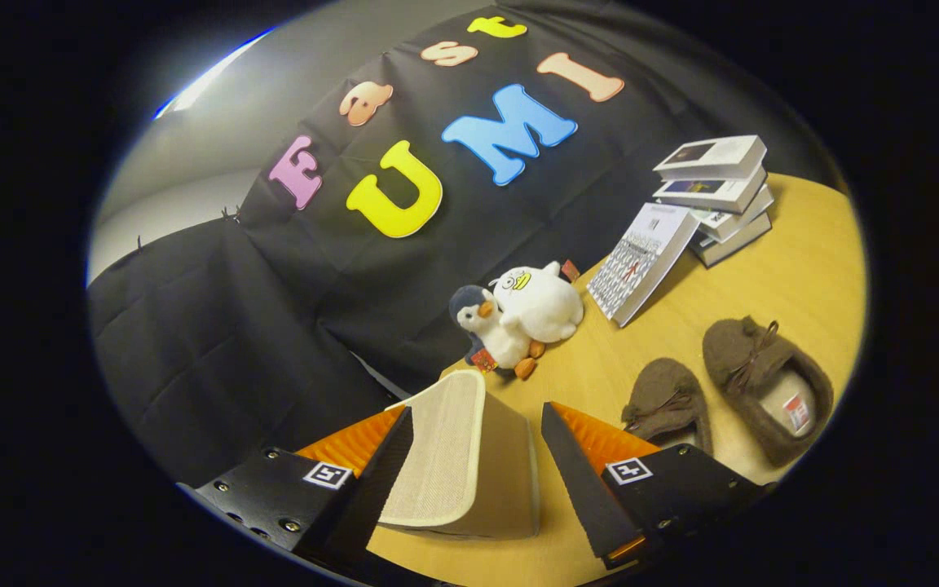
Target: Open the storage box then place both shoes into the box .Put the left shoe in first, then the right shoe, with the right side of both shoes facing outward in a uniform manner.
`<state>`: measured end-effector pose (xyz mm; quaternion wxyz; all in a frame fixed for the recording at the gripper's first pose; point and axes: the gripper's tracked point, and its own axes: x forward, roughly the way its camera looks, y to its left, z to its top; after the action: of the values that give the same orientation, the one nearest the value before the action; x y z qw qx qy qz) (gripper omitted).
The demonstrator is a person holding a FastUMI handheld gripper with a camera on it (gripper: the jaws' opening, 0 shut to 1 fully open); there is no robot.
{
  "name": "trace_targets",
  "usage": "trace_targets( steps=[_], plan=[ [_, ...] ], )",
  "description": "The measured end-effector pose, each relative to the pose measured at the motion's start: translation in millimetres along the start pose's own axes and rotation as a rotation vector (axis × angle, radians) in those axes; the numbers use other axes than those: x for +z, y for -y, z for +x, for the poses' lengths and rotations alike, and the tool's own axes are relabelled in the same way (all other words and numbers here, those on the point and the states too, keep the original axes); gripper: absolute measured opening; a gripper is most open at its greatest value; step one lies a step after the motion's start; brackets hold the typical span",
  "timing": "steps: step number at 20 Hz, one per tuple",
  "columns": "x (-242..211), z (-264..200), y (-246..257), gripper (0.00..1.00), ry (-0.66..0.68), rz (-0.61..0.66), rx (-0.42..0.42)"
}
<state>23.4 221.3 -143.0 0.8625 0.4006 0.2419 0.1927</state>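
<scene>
— Wooden tabletop [771, 269], pale and bare in places, backed by the booth's black cloth wall. Where's the storage box [469, 456]?

— Between the fingers of the gripper [478, 481], which are spread wide. The left one seems to lie against the box's beige lid flap [441, 444], the right one stands off it. I'd judge the lid is being worked open, not finished.

— And the shoes?

— Two brown slippers, off to the right of the fingers. The nearer slipper [669, 403] sits just beyond the right fingertip, the other slipper [767, 387] beside it, further right. Their long axes run roughly away from the gripper.

— Anything else?

— Two plush penguins [518, 318] beyond the box; a book stack [718, 196] further back.
</scene>
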Motion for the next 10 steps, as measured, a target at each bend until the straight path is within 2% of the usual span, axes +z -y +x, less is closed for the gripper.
trace_targets(
  steps=[6, 10],
  plan=[
    [-41, 35, -7, 0.97, -0.115, 0.328, 0.059],
    [-62, 47, -6, 0.97, -0.171, 0.443, 0.062]
  ],
)
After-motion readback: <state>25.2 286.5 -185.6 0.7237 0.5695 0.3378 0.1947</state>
